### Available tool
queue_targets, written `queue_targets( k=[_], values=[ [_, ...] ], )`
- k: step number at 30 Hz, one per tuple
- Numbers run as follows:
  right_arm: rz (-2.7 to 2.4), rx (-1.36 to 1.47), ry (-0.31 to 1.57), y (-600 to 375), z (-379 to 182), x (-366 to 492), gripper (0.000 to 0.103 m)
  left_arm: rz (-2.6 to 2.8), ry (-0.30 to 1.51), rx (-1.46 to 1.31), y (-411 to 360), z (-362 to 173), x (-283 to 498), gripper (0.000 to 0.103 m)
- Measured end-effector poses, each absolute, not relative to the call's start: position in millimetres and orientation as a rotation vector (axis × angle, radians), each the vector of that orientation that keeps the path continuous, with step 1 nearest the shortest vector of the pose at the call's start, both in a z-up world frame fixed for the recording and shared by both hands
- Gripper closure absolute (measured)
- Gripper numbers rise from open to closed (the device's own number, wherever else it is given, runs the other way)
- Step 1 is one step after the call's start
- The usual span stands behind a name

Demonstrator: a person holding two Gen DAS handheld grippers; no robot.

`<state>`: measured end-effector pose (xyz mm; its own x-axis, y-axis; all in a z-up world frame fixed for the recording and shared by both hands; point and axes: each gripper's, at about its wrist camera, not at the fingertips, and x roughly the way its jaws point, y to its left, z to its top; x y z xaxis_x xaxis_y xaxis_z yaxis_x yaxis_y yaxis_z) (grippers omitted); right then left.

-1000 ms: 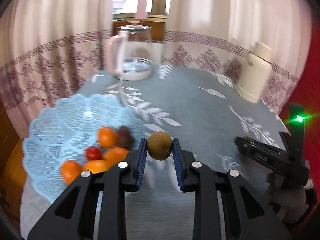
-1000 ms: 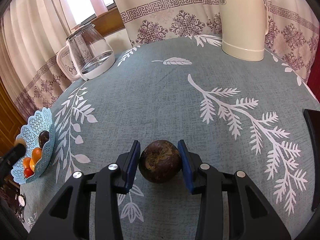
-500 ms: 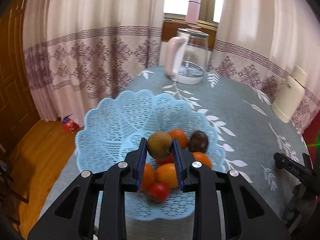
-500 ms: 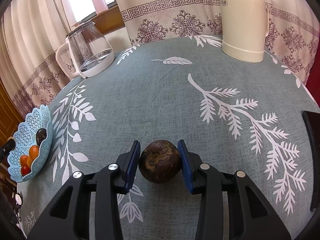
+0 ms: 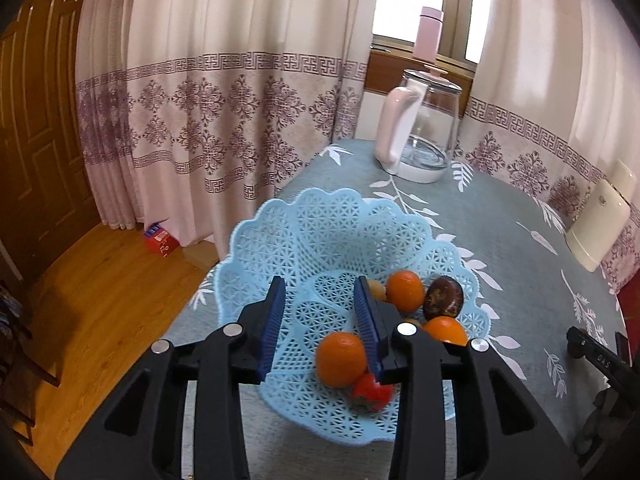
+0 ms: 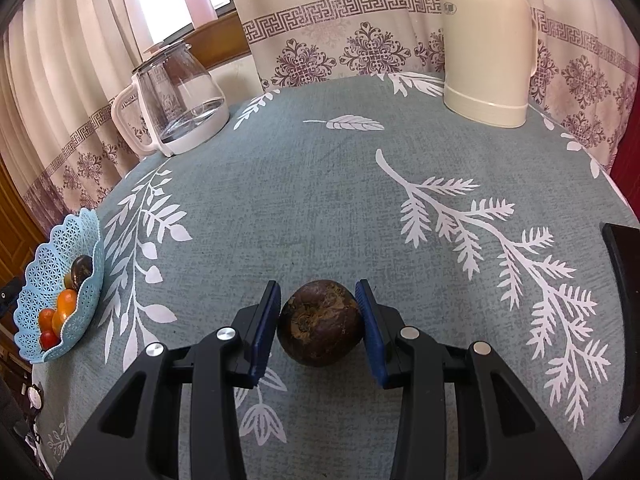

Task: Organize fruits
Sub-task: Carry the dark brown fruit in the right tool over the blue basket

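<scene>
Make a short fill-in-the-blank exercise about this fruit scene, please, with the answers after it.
1. The left hand-held gripper is ____ and holds nothing.
2. The right hand-held gripper is closed on a dark ____ fruit.
3. The oranges lie in a light ____ basket.
4. The glass kettle has a ____ handle.

Answers: open; brown; blue; white

Basket (image 5: 328,232) at table (image 6: 320,200) left edge, fruit heaped in its right half: oranges (image 5: 405,290), dark fruit (image 5: 443,298), tomato (image 5: 370,390). Left tongs (image 5: 320,320) above basket. Glass kettle (image 6: 180,100) at back left, flask (image 6: 490,44) back right. Round fruit (image 6: 320,324) on table between right tongs (image 6: 319,322) fingers, near front.
</scene>
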<state>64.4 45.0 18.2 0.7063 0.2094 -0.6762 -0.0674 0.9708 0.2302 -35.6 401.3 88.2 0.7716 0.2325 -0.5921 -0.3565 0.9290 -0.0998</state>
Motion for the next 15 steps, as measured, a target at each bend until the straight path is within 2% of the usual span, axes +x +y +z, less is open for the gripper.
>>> queue_targets(
  k=[2, 4, 8, 13, 15],
  values=[
    [0.164, 0.199, 0.772, 46, 20, 62, 0.064, 0.331, 0.608, -0.204, 402, 89, -37, 0.063],
    [0.184, 0.2, 0.773, 51, 22, 59, 0.064, 0.34, 0.597, -0.196, 402, 91, -39, 0.054],
    [0.24, 0.195, 0.762, 65, 31, 51, 0.064, 0.346, 0.58, -0.195, 403, 94, -44, 0.049],
    [0.312, 0.179, 0.74, 91, 46, 41, 0.064, 0.346, 0.56, -0.214, 408, 97, -49, 0.034],
    [0.34, 0.17, 0.732, 102, 52, 38, 0.064, 0.351, 0.553, -0.22, 411, 99, -51, 0.032]
  ],
)
